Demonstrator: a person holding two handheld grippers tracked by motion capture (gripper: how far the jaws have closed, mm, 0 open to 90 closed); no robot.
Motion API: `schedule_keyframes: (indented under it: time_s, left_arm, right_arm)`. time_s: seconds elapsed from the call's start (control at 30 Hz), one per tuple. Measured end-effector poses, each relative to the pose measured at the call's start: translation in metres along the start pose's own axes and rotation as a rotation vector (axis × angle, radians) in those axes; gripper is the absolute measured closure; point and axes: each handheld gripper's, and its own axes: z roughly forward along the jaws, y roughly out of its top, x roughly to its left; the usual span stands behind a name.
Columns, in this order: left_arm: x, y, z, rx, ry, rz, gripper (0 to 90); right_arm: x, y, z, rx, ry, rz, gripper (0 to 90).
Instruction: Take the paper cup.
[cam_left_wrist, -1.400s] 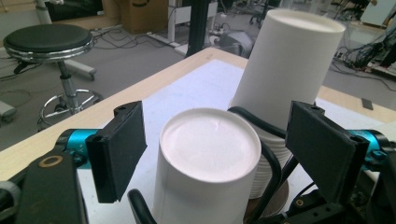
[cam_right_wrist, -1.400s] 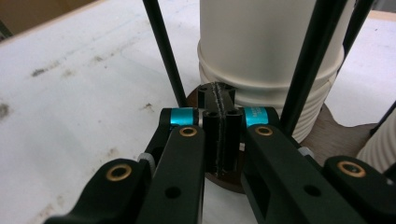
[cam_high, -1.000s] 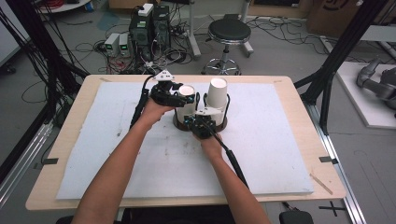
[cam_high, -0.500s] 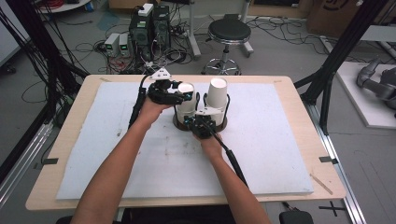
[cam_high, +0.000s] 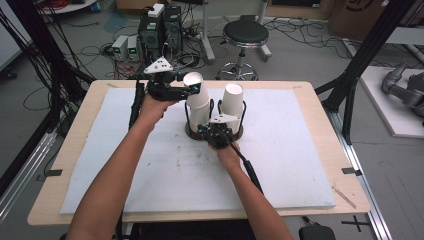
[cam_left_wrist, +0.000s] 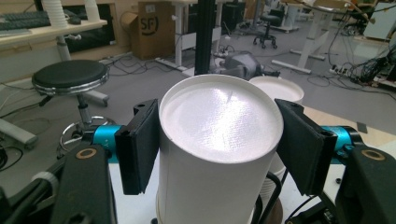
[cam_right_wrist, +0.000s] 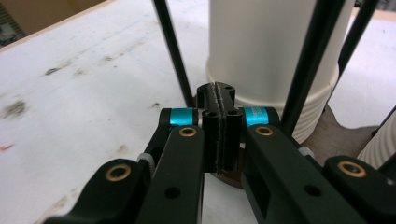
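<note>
**Paper cup coming off a stack in a wire holder**

A pale wooden table (cam_high: 320, 100) is filling the middle of the high view, with a white foam-like mat (cam_high: 280, 165) lying matte and lightly scuffed over most of it. At the centre of that view a cup holder (cam_high: 192, 131), a dark round base with thin black wire uprights, is standing on the mat and carrying two stacks of white paper cups, all upside down.

The left gripper (cam_left_wrist: 210, 144) is reaching in from the upper left of the high view and bracketing the top cup (cam_left_wrist: 217, 140) of the left stack; its jaws are standing wide, with the flat black pads just beside the cup's walls, and whether they are pressing I cannot tell. The second stack (cam_high: 233, 100) is standing just right of it.

The right gripper (cam_right_wrist: 219, 126) is sitting low at the holder's base, its jaws pressed fully together; what, if anything, they are pinching I cannot tell.

The cup is looking light, thin-walled and easily crushed, its smooth tapered wall likely slippery. A gentle squeeze near the stiffer closed end seems the safest hold, judging by the rolled rims ribbing the stack below.
</note>
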Motion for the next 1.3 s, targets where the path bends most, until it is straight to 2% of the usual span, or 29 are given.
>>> schedule_keyframes:
  time_s: [0.2, 0.23, 0.27, 0.33, 0.37, 0.4, 0.43, 0.5, 0.53, 0.57, 0.6, 0.63, 0.67, 0.7, 0.77, 0.87, 0.97, 1.13, 1.17, 1.27, 1.3]
  left_arm:
    - [-0.003, 0.007, -0.018, -0.024, -0.012, -0.015, 34.3]
    - [-0.006, 0.007, -0.024, -0.026, -0.021, -0.014, 34.3]
    - [-0.006, 0.007, -0.024, -0.026, -0.021, -0.014, 34.3]
    - [-0.013, 0.004, -0.034, -0.027, -0.033, -0.002, 34.3]
    - [-0.013, 0.004, -0.034, -0.027, -0.033, -0.002, 34.3]
    - [-0.015, 0.001, -0.037, -0.029, -0.04, -0.003, 34.3]
    - [-0.018, -0.003, -0.042, -0.032, -0.05, -0.004, 34.3]
    - [-0.021, -0.009, -0.047, -0.032, -0.062, -0.004, 34.2]
    - [-0.021, -0.009, -0.047, -0.032, -0.062, -0.004, 34.3]
    - [-0.023, -0.013, -0.049, -0.032, -0.075, -0.006, 34.3]
    - [-0.024, -0.015, -0.051, -0.033, -0.075, -0.004, 34.3]
    - [-0.026, -0.018, -0.053, -0.035, -0.083, -0.001, 34.2]
    - [-0.028, -0.023, -0.055, -0.035, -0.087, -0.007, 34.2]
    - [-0.031, -0.029, -0.057, -0.028, -0.097, -0.001, 34.2]
    - [-0.035, -0.037, -0.059, -0.027, -0.106, 0.001, 34.2]
    - [-0.037, -0.046, -0.061, -0.028, -0.116, 0.012, 34.2]
    - [-0.038, -0.065, -0.063, -0.019, -0.13, 0.02, 34.2]
    - [-0.036, -0.083, -0.066, -0.009, -0.149, 0.013, 34.1]
    - [-0.035, -0.088, -0.068, -0.009, -0.156, 0.006, 34.1]
    - [-0.035, -0.1, -0.071, -0.016, -0.163, -0.012, 34.1]
    - [-0.035, -0.102, -0.072, -0.021, -0.162, -0.016, 34.1]
  right_arm:
    - [0.002, 0.003, -0.013, 0.0, 0.038, -0.042, 88.1]
    - [0.001, 0.003, -0.021, -0.004, 0.06, -0.063, 81.8]
    - [0.0, 0.004, -0.024, -0.002, 0.073, -0.062, 77.4]
    - [-0.002, 0.004, -0.033, 0.012, 0.079, -0.077, 68.0]
    - [-0.002, 0.004, -0.033, 0.012, 0.079, -0.077, 68.0]
    - [-0.004, 0.004, -0.037, 0.018, 0.097, -0.08, 62.7]
    - [-0.009, 0.003, -0.047, 0.045, 0.135, -0.105, 56.0]
    - [-0.011, 0.001, -0.055, 0.055, 0.151, -0.134, 48.4]
    - [-0.011, 0.001, -0.055, 0.055, 0.151, -0.134, 48.4]
    - [-0.014, 0.0, -0.06, 0.06, 0.17, -0.143, 44.2]
    - [-0.018, -0.003, -0.07, 0.06, 0.201, -0.152, 35.3]
    - [-0.022, -0.005, -0.075, 0.054, 0.213, -0.156, 31.6]
    - [-0.022, -0.005, -0.075, 0.054, 0.213, -0.156, 31.6]
    - [-0.03, -0.01, -0.086, 0.049, 0.236, -0.152, 28.6]
    - [-0.037, -0.014, -0.094, 0.038, 0.24, -0.151, 28.6]
    - [-0.05, -0.021, -0.107, 0.0, 0.212, -0.166, 25.6]
    - [-0.06, -0.025, -0.12, -0.051, 0.186, -0.175, 21.7]
    - [-0.07, -0.03, -0.13, -0.075, 0.18, -0.162, 21.5]
    - [-0.072, -0.032, -0.131, -0.075, 0.19, -0.148, 21.4]
    - [-0.076, -0.038, -0.129, -0.058, 0.29, -0.091, 21.3]
    - [-0.075, -0.04, -0.128, -0.042, 0.306, -0.1, 21.3]
